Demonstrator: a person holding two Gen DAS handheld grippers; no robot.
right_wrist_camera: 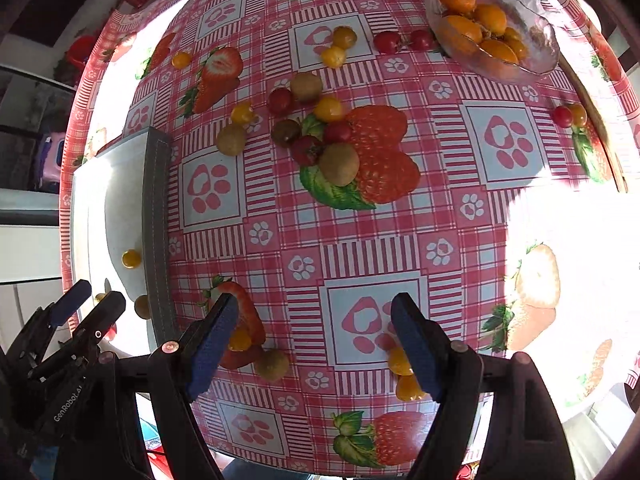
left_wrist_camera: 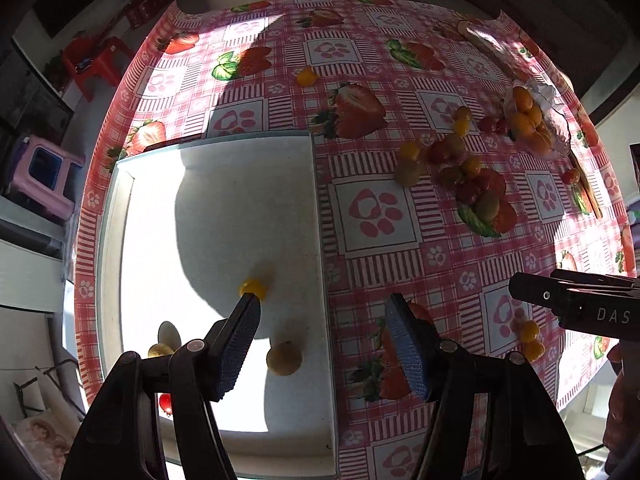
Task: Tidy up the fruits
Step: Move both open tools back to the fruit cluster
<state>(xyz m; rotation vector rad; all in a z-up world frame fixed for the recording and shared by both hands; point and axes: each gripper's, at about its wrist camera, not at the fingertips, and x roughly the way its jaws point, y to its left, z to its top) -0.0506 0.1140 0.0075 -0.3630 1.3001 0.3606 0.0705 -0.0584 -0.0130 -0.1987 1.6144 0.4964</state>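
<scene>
A white tray [left_wrist_camera: 200, 208] lies at the left and holds a yellow tomato [left_wrist_camera: 252, 287], a tan round fruit [left_wrist_camera: 284, 358] and a red tomato [left_wrist_camera: 165, 401]. My left gripper [left_wrist_camera: 322, 308] hangs open over the tray's right edge with nothing between its fingers. My right gripper [right_wrist_camera: 316, 304] is open above the tablecloth, also with nothing in it. Near its fingers lie a yellow tomato [right_wrist_camera: 239, 340], a tan fruit [right_wrist_camera: 272, 364] and two yellow tomatoes [right_wrist_camera: 400, 360]. A loose pile of mixed fruit [right_wrist_camera: 320, 132] sits mid-table.
A glass bowl [right_wrist_camera: 536, 52] of orange fruit stands at the far right. Two small tomatoes [right_wrist_camera: 570, 115] lie apart near the right edge. The pink strawberry tablecloth [right_wrist_camera: 400, 216] covers the table. Plastic stools [left_wrist_camera: 44, 176] stand on the floor at the left.
</scene>
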